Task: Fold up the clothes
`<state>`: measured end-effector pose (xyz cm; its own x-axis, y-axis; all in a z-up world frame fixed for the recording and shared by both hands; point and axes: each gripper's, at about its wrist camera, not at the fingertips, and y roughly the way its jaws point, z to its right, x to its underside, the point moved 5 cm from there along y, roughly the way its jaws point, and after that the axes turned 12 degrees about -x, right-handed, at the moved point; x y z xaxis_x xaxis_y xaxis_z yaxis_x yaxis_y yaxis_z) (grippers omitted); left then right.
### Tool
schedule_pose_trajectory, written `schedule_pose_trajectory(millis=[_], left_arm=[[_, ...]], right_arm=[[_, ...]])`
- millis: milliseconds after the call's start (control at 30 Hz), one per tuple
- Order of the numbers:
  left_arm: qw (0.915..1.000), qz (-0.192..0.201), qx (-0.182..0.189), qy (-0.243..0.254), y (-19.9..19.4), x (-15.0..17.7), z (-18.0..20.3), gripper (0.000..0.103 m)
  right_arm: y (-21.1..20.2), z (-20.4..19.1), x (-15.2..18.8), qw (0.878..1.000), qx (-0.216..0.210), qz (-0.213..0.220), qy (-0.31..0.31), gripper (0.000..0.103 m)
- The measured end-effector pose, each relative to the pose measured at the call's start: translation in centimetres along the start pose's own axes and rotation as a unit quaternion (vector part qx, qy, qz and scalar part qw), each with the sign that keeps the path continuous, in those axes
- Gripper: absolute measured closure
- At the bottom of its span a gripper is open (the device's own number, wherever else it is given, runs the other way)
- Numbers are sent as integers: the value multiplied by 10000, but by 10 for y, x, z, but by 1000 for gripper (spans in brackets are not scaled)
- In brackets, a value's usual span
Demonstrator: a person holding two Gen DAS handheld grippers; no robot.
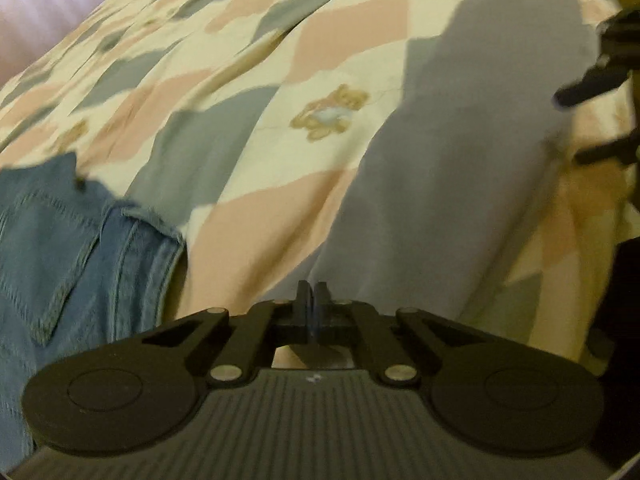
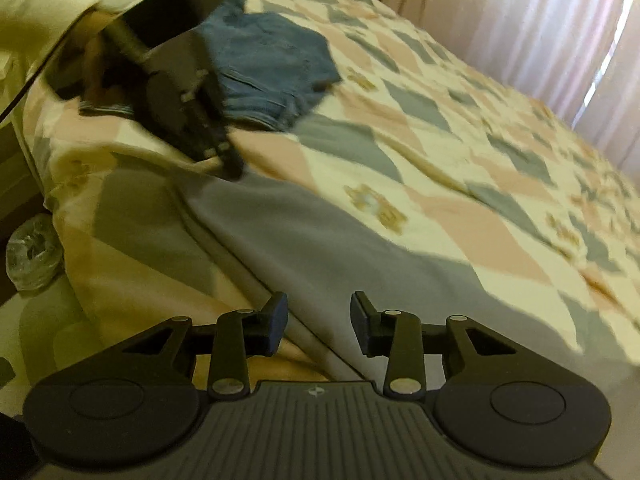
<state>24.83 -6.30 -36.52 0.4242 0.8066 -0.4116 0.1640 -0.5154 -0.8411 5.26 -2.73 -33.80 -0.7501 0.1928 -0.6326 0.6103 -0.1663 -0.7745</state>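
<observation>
Near field, left wrist view: my left hand-held gripper [image 1: 313,294] sat at lower centre with its jaws pressed together. A grey garment [image 1: 460,168] ran up from just beyond the tips toward the upper right. I could not tell whether any cloth was pinched between them.

Right wrist view: my right hand-held gripper [image 2: 319,318] sat at lower centre, jaws wide apart and empty, over the near edge of the same grey garment [image 2: 320,240]. The garment lay mostly flat on the bed [image 2: 460,152], one edge running along the bed's side at lower left.

Farther out: a pair of denim shorts [image 2: 272,56] lay at upper centre, behind the left hand-held gripper [image 2: 224,160]; in the left view they filled the lower left [image 1: 60,248]. They looked compact, so I judged them possibly folded already, though blur limited that call.

Beyond the bed, curtains [image 2: 520,20] filled the upper right.

Progress judgement: the grey garment appeared spread but showed no fold lines. Its folding was left to do, starting with a grasp of the near edge.
</observation>
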Motion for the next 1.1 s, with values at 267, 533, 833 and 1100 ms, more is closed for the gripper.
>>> schedule_pose_trajectory(millis=[267,533,833,1100], left_arm=[[9992,54,365,-125,3,1,-23,97],[9988,313,360,-82,-41,11,-29,94],[9653,821,332,2456,-61,39,70,89],[9529,873,133,2903,-47,49,76,91]], right_arm=[[50,-51,-39,9970,-137,133,-744,66],[72,-64,-37,9902,186,-169,-1372,67],[15,-19,30,9858,1012,-958,-938,67],[11,11,66,9662,1564,-1407,-1489,69]])
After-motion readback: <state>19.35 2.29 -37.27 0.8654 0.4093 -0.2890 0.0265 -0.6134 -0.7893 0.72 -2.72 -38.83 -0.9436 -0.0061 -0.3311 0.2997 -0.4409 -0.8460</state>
